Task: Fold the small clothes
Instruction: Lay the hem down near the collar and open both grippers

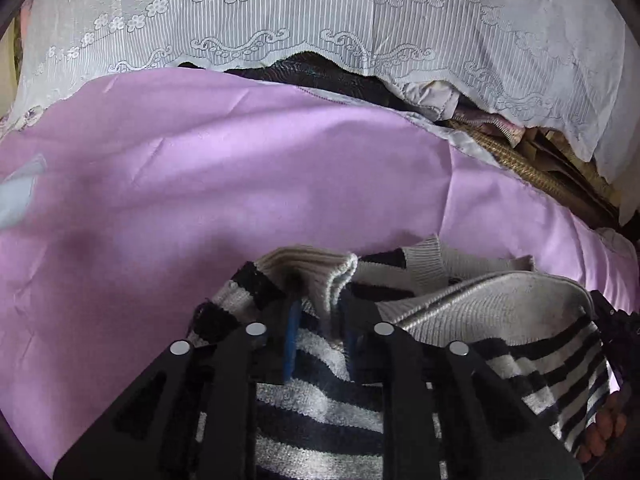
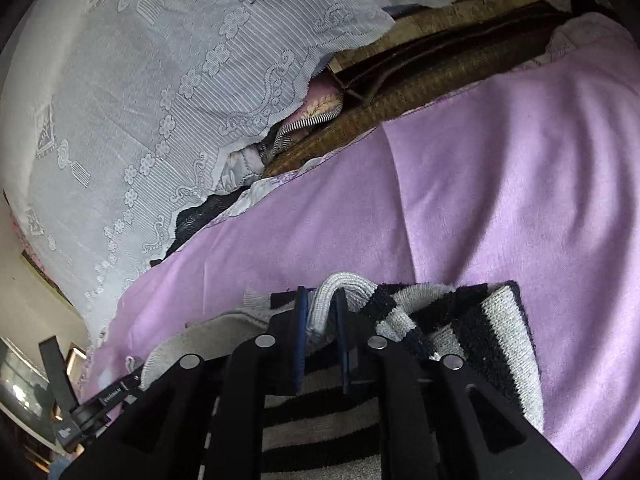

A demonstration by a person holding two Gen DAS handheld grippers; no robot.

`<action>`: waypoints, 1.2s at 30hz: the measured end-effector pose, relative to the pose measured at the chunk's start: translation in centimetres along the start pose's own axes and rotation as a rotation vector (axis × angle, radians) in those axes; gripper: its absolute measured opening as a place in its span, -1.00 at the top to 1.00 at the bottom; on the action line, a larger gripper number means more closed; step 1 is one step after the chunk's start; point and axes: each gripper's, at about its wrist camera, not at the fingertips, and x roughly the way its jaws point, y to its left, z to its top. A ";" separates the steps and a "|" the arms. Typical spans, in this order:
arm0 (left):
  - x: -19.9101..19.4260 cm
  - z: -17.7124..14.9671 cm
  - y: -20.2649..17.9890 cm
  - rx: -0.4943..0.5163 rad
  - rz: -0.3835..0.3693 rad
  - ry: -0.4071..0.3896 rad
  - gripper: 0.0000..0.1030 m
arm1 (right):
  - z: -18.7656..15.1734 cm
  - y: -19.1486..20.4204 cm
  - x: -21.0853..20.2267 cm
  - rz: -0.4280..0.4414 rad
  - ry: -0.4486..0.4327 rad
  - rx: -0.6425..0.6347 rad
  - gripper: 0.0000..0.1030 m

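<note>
Left gripper (image 1: 320, 312): blue-padded black jaws a little apart, white ribbed cuff of the black-and-white striped knitted sweater (image 1: 320, 408) standing between the pads; whether the pads still press on it cannot be told. Sweater spread beneath and to the right of these tongs, lying on the smooth lilac bedsheet (image 1: 240, 168). Fingertips of a hand (image 1: 604, 428) showing at the sweater's right edge.

Right gripper (image 2: 322, 320): jaws likewise slightly parted, with a white ribbed fold of the same sweater (image 2: 492, 320) between the blue pads (image 2: 301, 320); contact against the left pad, a gap on the right. Striped knit bunched right of the tongs and running under them.

Ahead of both tongs, past the lilac sheet: a white lace curtain with flower pattern (image 2: 140, 100), hanging over a heap of bedding and clothes. Tucked under its hem, a brown woven mat (image 2: 420, 92) and a dark garment (image 1: 312, 76); no proper container visible.
</note>
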 end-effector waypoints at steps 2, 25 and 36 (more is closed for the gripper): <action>-0.9 0.0 0.0 0.013 0.014 -0.036 0.23 | 0.1 0.2 -0.9 -0.006 -0.046 -0.007 -0.06; 2.3 -0.1 2.7 -0.166 0.132 0.120 -0.83 | -0.9 -1.0 1.8 0.084 0.089 0.061 0.34; -5.3 -4.2 3.0 -0.043 0.036 -0.115 -0.81 | -2.8 -0.6 -3.6 0.070 -0.068 -0.006 0.07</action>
